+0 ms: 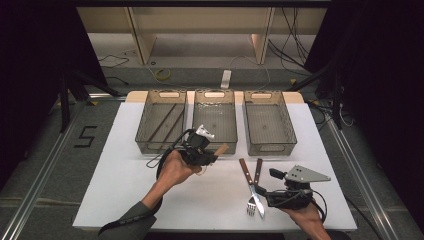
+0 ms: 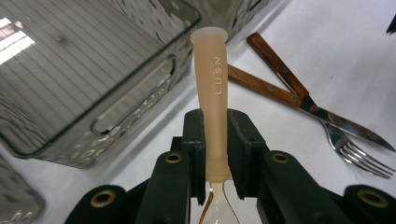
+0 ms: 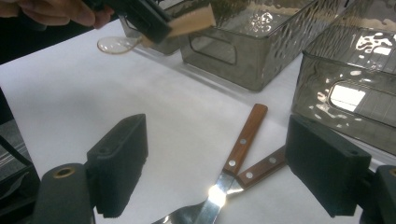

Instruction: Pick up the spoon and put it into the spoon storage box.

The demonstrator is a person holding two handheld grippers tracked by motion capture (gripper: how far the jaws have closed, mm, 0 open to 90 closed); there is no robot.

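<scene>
I am holding a translucent spoon [image 2: 212, 93] by its peach-coloured handle in the left gripper [image 1: 202, 150] — the jaws are closed narrow on the handle, with the bowl end hanging back toward my hand and the butt of the handle pointing out ahead. The spoon is off the table, in the air just in front of the near wall of the middle bin [image 1: 215, 122], roughly over the gap between that bin and the left bin [image 1: 161, 122]. The left bin is already holding a few long dark sticks; the middle bin and the right bin [image 1: 268, 125] are looking empty from the high view, though glare is hiding parts of their floors.

The right gripper [image 3: 224, 172] is resting low near the front edge of the white table [image 1: 125, 195], jaws standing wide with nothing between them. It is pointing at a wooden-handled knife [image 3: 236, 158] and a wooden-handled fork [image 1: 255, 192], which are lying crossed on the table.

Step in hand, as I judge it: sorting cutlery into bins, the spoon being carried to its bin. Which bin it belongs in I cannot tell. The next move is calling for clearing the near rim, lowering inside, then opening the jaws — keeping the long handle from catching the wall.
</scene>
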